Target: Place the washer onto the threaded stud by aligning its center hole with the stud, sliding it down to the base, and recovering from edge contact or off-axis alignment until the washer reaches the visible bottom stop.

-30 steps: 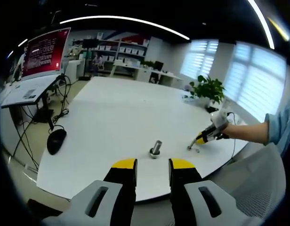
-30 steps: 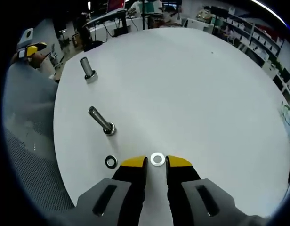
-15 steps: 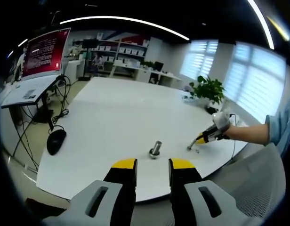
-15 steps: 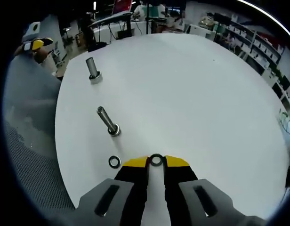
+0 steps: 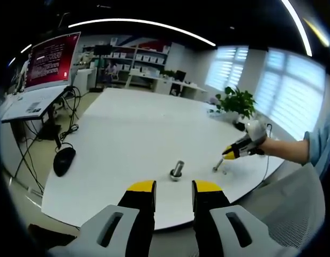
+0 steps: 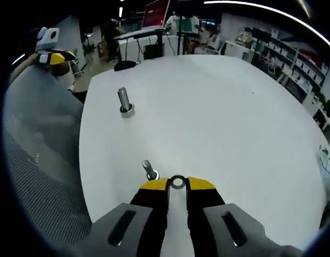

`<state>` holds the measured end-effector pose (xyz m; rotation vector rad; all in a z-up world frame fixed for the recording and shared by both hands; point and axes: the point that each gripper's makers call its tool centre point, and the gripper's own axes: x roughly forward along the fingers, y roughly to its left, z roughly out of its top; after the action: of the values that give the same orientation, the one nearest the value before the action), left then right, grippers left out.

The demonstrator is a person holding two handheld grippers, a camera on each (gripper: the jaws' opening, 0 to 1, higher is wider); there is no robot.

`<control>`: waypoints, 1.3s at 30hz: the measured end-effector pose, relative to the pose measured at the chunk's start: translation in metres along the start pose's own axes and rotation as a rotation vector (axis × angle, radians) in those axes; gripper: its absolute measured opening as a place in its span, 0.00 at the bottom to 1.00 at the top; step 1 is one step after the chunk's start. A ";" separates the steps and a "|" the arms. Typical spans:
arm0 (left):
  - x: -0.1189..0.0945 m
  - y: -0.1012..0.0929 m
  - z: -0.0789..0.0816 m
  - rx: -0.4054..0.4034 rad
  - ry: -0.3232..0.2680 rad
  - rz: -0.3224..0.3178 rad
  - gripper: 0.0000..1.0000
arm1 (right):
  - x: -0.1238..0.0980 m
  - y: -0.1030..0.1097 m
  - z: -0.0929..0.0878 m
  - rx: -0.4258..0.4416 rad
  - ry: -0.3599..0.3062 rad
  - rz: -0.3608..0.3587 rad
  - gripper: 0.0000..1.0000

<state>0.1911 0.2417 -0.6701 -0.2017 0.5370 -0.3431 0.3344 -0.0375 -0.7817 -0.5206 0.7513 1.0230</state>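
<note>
Between the right hand-held gripper's [image 6: 177, 183] yellow tips, the washer [image 6: 178, 182] was pinched, clear of the tabletop [image 6: 218, 118].
The nearer stud [image 6: 149, 169] stood just left of those tips, a second stud [image 6: 125, 101] well beyond. To seat it well, I judge the hole should be centred over the stud top, held level, then lowered straight. The left hand-held gripper [image 5: 173, 186] hung spread and empty short of a stud [image 5: 177, 169].

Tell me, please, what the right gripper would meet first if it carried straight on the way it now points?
Probably nothing soon: the right gripper, shut on the small silver washer, points across the bare white round table. The nearer threaded metal stud stands just left of that line, though depth is unclear.
</note>
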 end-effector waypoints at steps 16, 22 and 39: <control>0.000 0.000 0.001 0.000 -0.005 -0.004 0.25 | -0.007 0.030 0.019 -0.152 0.071 0.106 0.14; 0.000 0.000 0.001 -0.002 -0.008 -0.003 0.25 | -0.004 0.035 0.018 -0.182 0.116 0.124 0.14; 0.000 -0.001 0.001 -0.005 -0.007 -0.005 0.25 | 0.011 0.034 0.011 -0.259 0.204 0.125 0.14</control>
<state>0.1911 0.2412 -0.6689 -0.2089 0.5304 -0.3461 0.3108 -0.0086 -0.7841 -0.8180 0.8443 1.2044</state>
